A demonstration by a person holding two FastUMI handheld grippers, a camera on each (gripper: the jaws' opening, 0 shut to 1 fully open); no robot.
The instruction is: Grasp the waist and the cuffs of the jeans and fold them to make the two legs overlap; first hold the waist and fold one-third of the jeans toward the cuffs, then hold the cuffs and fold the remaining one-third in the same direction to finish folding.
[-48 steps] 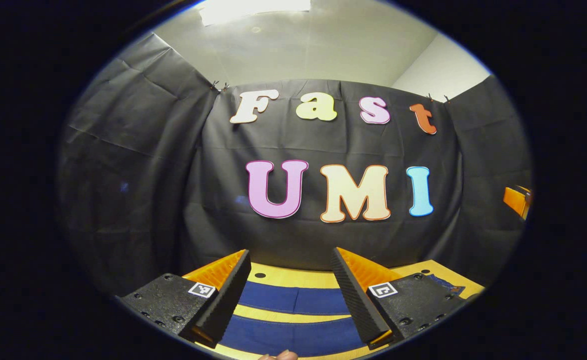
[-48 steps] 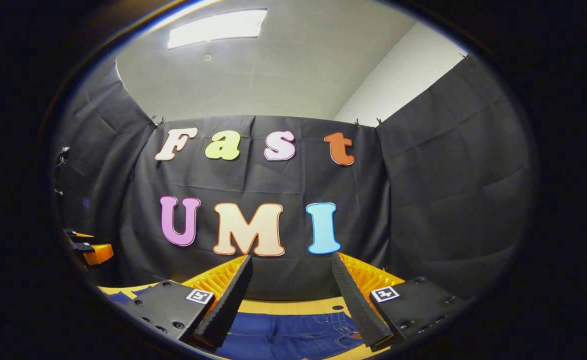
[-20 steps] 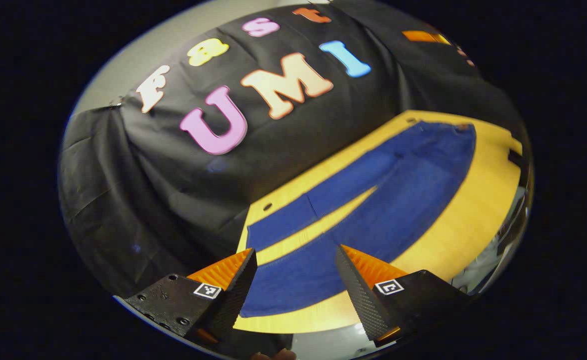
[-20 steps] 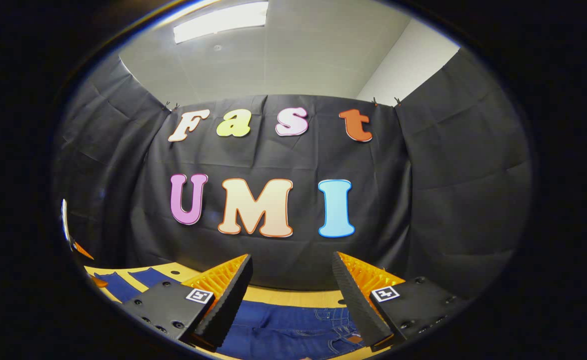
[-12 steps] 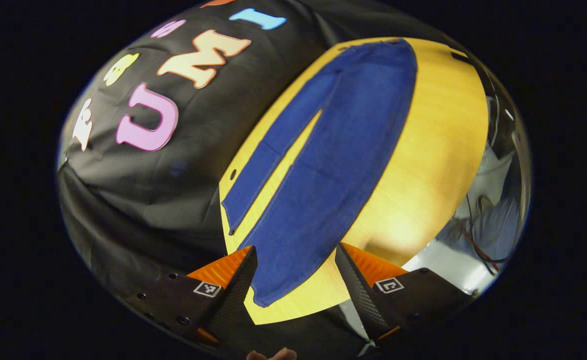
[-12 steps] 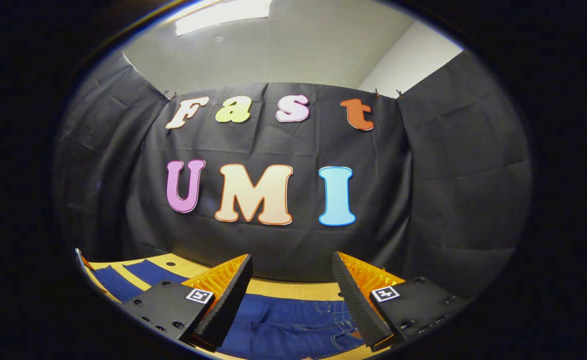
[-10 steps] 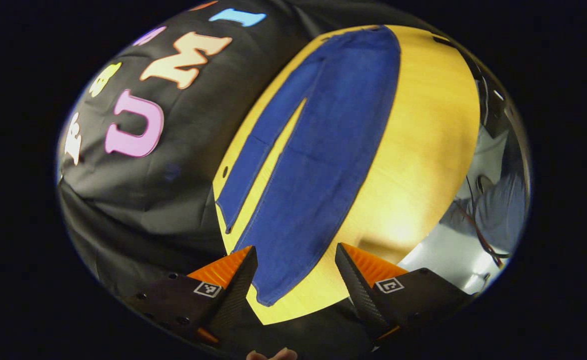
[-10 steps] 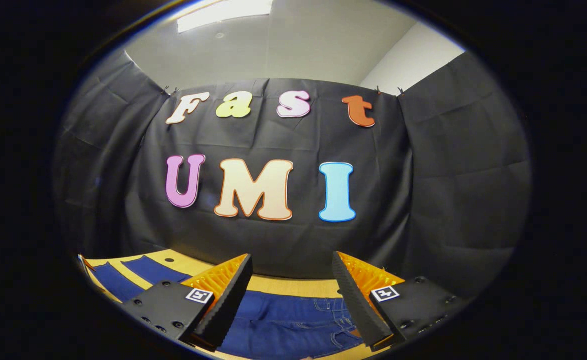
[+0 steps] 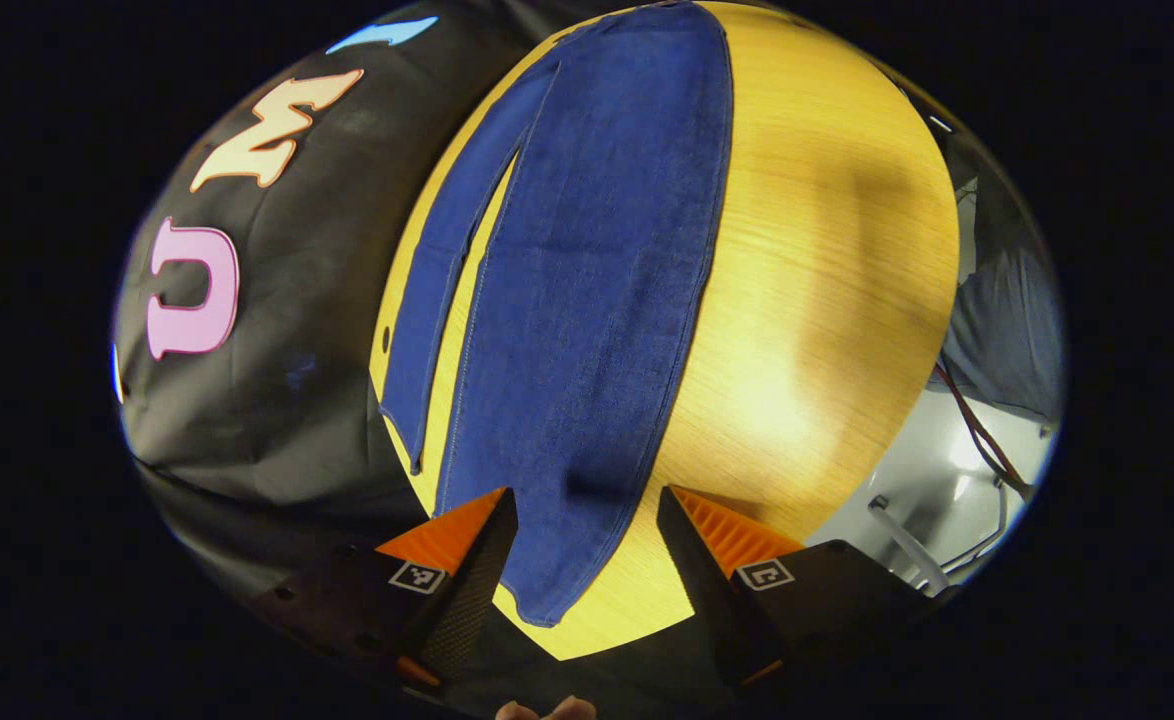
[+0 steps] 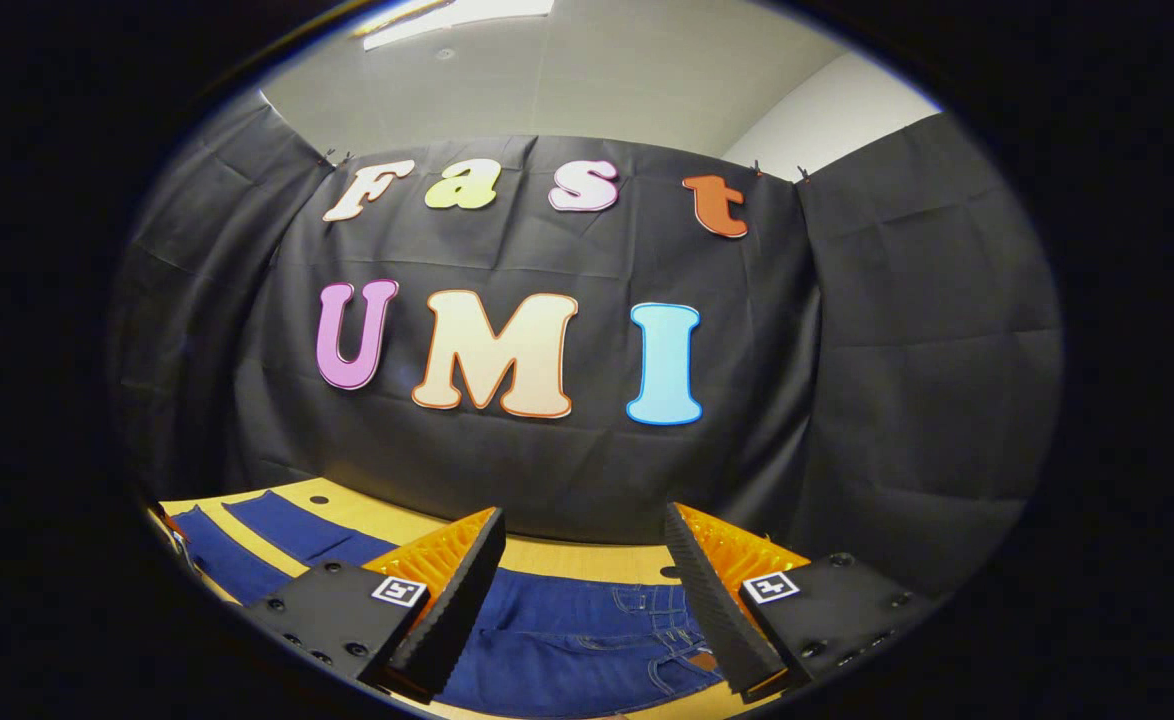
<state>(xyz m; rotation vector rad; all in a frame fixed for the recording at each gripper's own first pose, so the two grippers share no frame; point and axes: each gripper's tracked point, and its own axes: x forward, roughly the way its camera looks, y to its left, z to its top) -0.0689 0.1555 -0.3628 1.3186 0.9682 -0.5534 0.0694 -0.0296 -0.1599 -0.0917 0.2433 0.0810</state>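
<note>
Lying flat on the yellow wooden table (image 9: 827, 250) in the left gripper view, one pair of blue denim jeans (image 9: 587, 300) has two legs spread slightly apart, bare wood alongside. The left gripper (image 9: 587, 560) hovers open above the near cuff (image 9: 547, 600).

In the right gripper view, the right gripper (image 10: 587, 590) hangs open over the waist (image 10: 637, 640).

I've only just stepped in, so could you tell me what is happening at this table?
A person is starting to fold blue jeans laid flat on a wooden table, the two legs side by side. The left tool hangs open above the nearer leg's cuff. The right tool is open over the waist end. Neither grips any cloth, and nothing is folded yet.
</note>
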